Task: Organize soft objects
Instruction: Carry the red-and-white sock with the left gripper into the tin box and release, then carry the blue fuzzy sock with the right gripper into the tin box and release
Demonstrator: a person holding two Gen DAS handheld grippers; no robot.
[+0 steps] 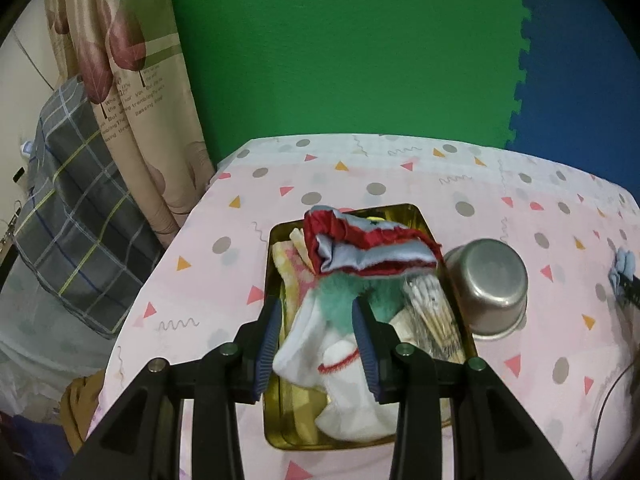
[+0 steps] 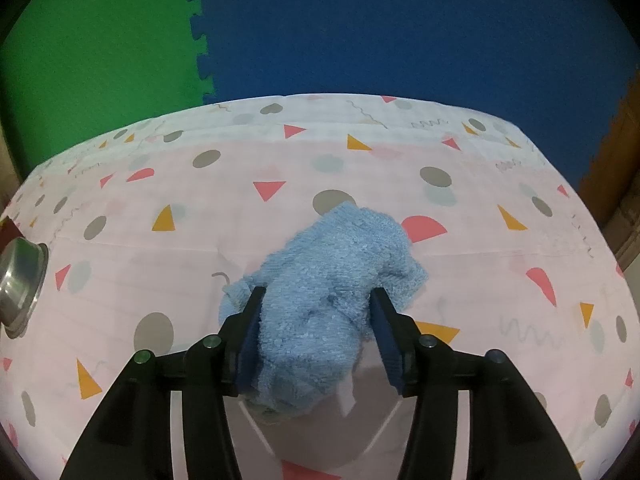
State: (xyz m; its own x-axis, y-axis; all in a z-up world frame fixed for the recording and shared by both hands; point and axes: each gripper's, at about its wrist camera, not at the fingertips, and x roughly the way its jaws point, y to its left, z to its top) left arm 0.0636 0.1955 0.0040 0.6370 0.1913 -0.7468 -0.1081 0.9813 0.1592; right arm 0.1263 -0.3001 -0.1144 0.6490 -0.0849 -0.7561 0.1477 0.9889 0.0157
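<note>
Right wrist view: blue towel (image 2: 336, 280) bunched on patterned tablecloth (image 2: 160, 272) between parted right gripper (image 2: 318, 300) fingers, left pad touching, right pad apart. Left wrist view: left gripper (image 1: 316, 314) parted over white sock (image 1: 320, 356) in gold tin (image 1: 276, 360), not clamped; steel bowl (image 1: 488, 284) beside; green and blue foam wall behind.

A pink patterned cloth (image 1: 360, 184) covers the worktop, strewn with grey dots, red and orange triangles and squiggles. A steel pot (image 1: 486, 284) lies upside down on it, just beside a gold tin. A bundle of cotton swabs (image 1: 430, 320) lies inside that tin, along its right wall. Behind the worktop stand foam mats, one green (image 1: 340, 48), one blue (image 2: 400, 28), joined by toothed edges. At the left hang a leaf-print curtain (image 1: 132, 92) and a grey plaid cloth (image 1: 76, 208).
</note>
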